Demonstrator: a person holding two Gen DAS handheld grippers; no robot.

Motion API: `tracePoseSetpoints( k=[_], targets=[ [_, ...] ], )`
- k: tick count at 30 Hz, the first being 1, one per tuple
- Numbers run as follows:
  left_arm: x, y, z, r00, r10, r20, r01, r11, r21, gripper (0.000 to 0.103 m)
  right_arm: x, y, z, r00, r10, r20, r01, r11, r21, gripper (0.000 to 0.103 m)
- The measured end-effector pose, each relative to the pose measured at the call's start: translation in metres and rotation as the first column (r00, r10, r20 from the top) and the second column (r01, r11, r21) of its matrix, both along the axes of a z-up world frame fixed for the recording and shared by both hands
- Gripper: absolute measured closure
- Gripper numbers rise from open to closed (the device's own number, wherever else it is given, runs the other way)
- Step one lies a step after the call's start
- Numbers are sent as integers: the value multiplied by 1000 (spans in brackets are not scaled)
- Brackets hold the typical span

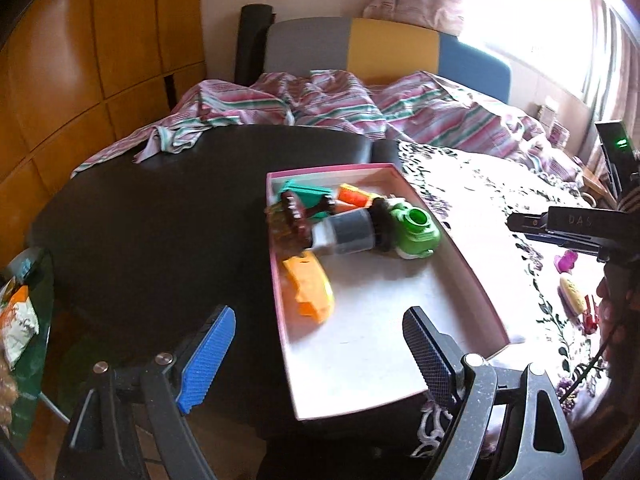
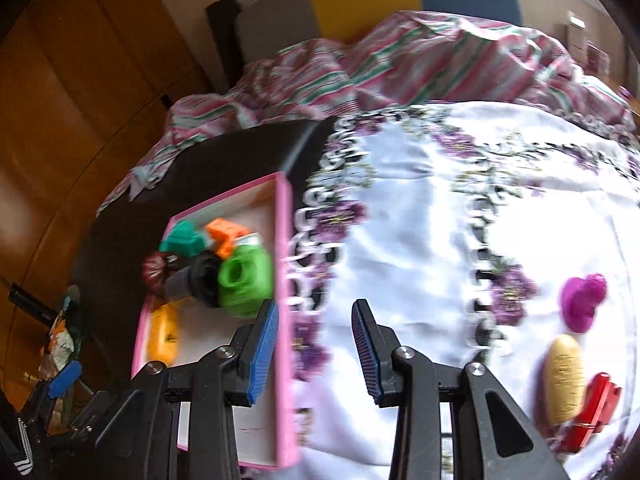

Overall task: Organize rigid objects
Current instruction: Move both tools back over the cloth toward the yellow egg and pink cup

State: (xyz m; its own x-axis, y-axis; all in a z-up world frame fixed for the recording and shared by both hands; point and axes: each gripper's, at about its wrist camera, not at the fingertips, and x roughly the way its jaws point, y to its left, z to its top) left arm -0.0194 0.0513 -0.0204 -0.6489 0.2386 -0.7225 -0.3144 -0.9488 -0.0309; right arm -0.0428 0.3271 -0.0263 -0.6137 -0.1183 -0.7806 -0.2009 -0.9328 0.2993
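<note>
Bare near half of pink box (image 1: 472,280); toys (image 1: 352,228) crowding far end.

Right gripper body (image 1: 576,226): embossed letters "DAS", cut off by the frame edge.
Packet (image 1: 18,320): print on it, too blurred to read.
Yellow toy (image 2: 564,378): faint marks, not readable.

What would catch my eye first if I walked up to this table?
Probably the pink-rimmed box on the dark table, with bright plastic toys piled at its far end, a green one standing out. To its right, on the flowered white cloth, lie a magenta piece, a yellow one and a red one.
</note>
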Motion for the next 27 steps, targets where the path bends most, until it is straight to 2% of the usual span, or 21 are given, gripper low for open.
tracePoseSetpoints(
  k=[8, 14, 16, 18, 19, 27],
  targets=[
    [3, 34, 3, 996, -87, 7, 87, 996, 3, 15, 31, 78, 6, 984, -178, -8, 178, 983, 52, 65],
    [5, 66, 10, 986, -165, -1, 165, 986, 4, 15, 55, 140, 2, 931, -361, -43, 364, 927, 90, 65],
    [5, 79, 11, 982, -191, 3, 191, 982, 8, 15, 66, 161, -4, 891, -454, -29, 455, 888, 62, 65],
    [5, 90, 12, 977, -214, 7, 214, 977, 10, 15, 77, 178, -2, 855, -515, -53, 515, 857, -30, 65],
    [5, 96, 12, 974, -225, 10, 225, 974, 11, 15, 79, 183, -1, 844, -533, -60, 532, 846, -34, 65],
    [7, 146, 10, 943, -327, 58, 325, 945, 38, 15, 83, 194, -3, 813, -580, -45, 576, 813, -78, 65]
  ],
)
